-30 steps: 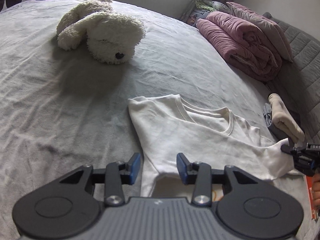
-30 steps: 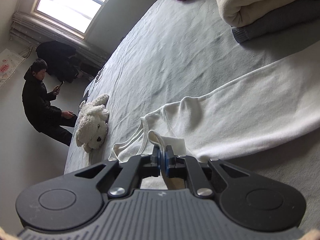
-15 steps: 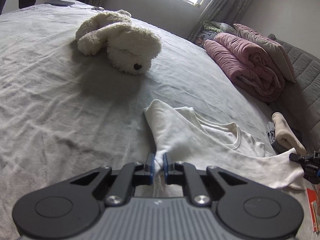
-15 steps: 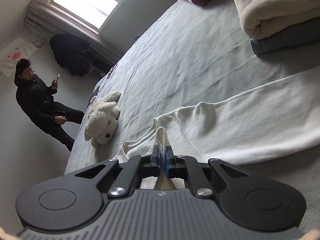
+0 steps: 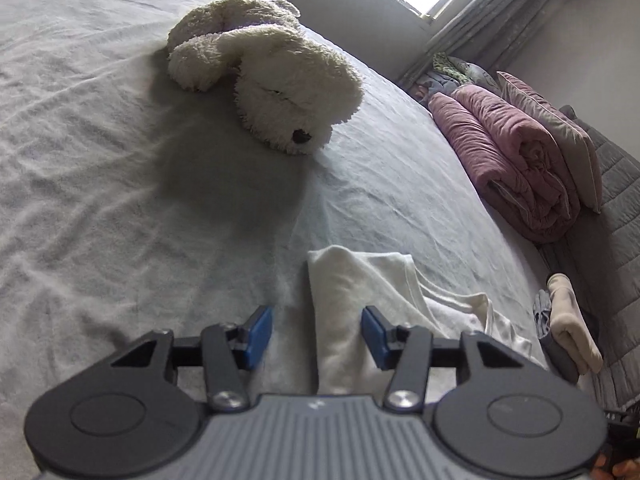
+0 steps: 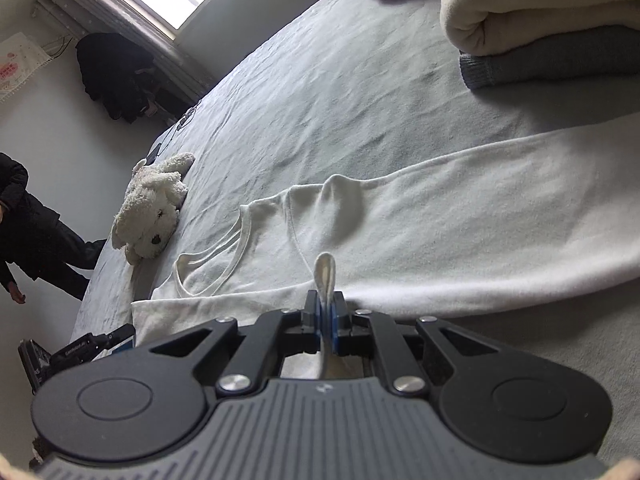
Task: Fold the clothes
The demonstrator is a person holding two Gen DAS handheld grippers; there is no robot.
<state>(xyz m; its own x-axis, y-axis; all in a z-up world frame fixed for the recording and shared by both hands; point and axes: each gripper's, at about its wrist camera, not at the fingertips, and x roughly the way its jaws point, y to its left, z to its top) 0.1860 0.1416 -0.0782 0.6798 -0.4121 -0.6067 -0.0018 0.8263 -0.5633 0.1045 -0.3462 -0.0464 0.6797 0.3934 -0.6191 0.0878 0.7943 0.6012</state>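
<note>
- Two grippers work one white shirt (image 6: 400,216), spread flat on the grey bed sheet (image 5: 120,200) with neckline toward the plush dog (image 5: 276,80); judged laid out so the sides can be folded inward
- Left gripper (image 5: 316,336): jaws opening, blue pads spread apart; a folded edge of the shirt lies between them, pressed by neither pad, so it appears to be let go onto the bed
- Right gripper (image 6: 326,316): jaws pressed together, pinching a small loop of shirt fabric that stands up above the pads; likely held as an anchor
- Folded cream and grey garments (image 6: 540,20) lie beyond the shirt, well apart
</note>
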